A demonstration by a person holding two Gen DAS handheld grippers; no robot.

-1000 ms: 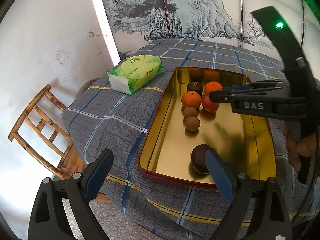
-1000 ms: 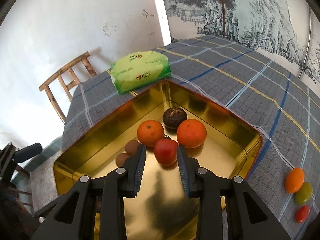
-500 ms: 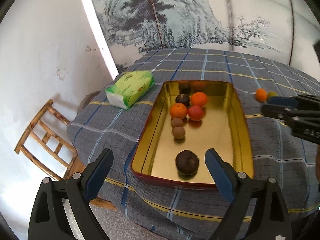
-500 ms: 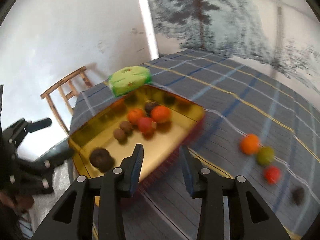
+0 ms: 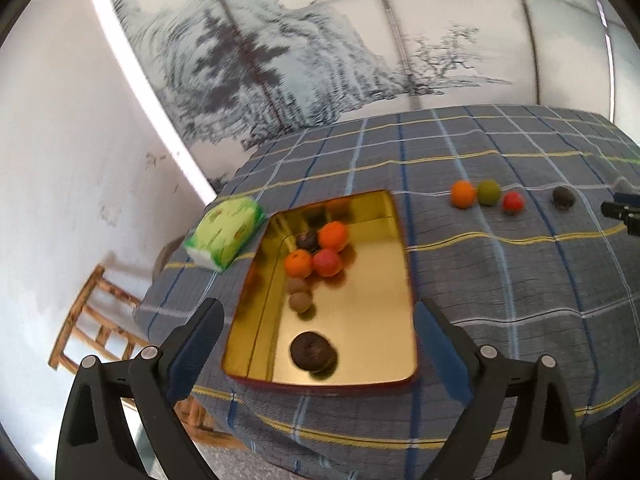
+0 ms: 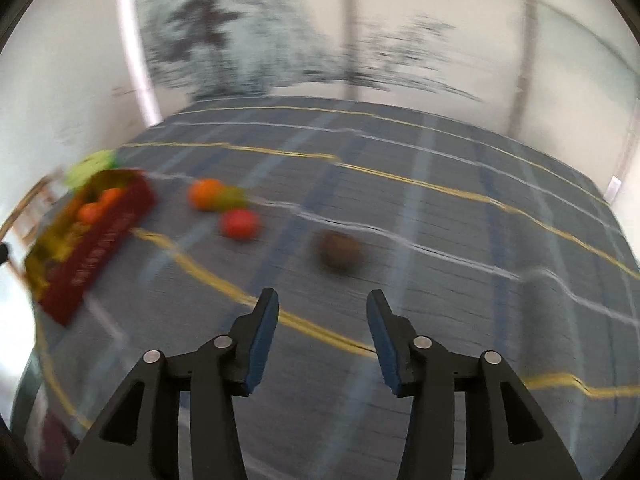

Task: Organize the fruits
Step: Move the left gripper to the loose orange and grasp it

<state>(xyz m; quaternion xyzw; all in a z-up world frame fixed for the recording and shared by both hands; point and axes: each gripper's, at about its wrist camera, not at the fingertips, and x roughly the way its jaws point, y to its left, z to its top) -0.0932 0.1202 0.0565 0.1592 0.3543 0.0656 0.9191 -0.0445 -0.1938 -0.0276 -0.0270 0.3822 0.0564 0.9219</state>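
We see our left gripper (image 5: 316,320) and right gripper (image 6: 322,316) built alike: black plastic arms shaped like open triangles, each with round silver screws at the joints. Blue pads cover the inner faces of the jaws.

No wording can be read: the print on the green tissue pack (image 5: 224,238) is too small, and the pale marks along the tray's red side (image 6: 98,252) are blurred
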